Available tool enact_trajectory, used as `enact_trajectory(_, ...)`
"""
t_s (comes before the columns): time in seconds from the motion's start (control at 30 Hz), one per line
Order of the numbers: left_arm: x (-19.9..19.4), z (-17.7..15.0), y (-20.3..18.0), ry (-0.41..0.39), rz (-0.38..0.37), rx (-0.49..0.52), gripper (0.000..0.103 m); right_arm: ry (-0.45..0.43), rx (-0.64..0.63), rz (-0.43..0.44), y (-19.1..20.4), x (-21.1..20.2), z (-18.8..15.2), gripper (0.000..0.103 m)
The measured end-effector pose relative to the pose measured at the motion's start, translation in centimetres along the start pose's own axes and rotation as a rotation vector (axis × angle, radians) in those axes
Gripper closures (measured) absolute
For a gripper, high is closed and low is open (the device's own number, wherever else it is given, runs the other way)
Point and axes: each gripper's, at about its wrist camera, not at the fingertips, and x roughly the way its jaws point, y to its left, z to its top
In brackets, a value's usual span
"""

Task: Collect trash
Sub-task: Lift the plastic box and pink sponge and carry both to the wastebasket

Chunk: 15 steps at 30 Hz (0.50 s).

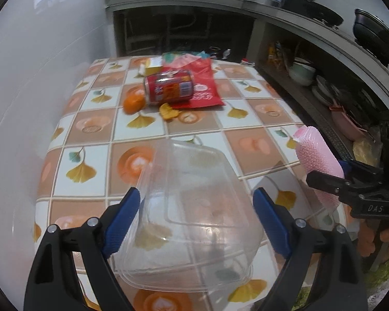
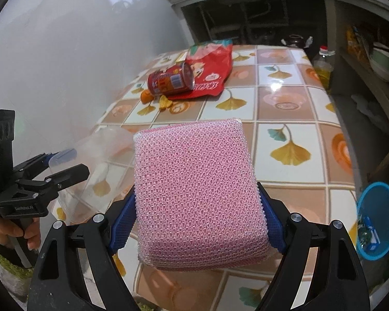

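My left gripper (image 1: 198, 202) is shut on a clear plastic food container (image 1: 194, 220), held above the near end of the tiled table (image 1: 96, 155); the container also shows in the right wrist view (image 2: 98, 165). My right gripper (image 2: 198, 212) is shut on a pink mesh scrubbing pad (image 2: 197, 194), which also shows in the left wrist view (image 1: 319, 160). At the far end lie a red can (image 1: 168, 85) on its side, a red snack bag (image 1: 202, 85), an orange (image 1: 133, 103) and a piece of orange peel (image 1: 168, 111).
A blue bin (image 2: 378, 220) with some trash inside stands on the floor right of the table. A bottle of oil (image 2: 322, 70) stands past the table's far right corner. Shelves with bowls and pots (image 1: 324, 83) run along the right. A white wall (image 1: 39, 64) is on the left.
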Motion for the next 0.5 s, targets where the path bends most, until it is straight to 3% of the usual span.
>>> enact_trajectory(0.07,-0.3,0.4,-0.8,-0.008,-0.011,0.011,0.022,-0.011,0.012,0.002,-0.6,-0.6,-0.2,0.024)
enact_trajectory(0.13,-0.5,0.8,-1.6,-0.006,-0.029,0.024,0.042,-0.024,0.031,0.010,-1.3,-1.2,-0.3,0.024)
enact_trajectory(0.23,-0.4,1.6,-2.9,0.006,-0.082,0.021,0.042,-0.051,0.061,0.018,-2.5,-2.3,-0.4,0.024)
enact_trajectory(0.5,1.9,1.1,-5.3,0.062,-0.082,0.062,0.039,-0.048,0.097,0.025,-4.0,-2.4,-1.1,0.024)
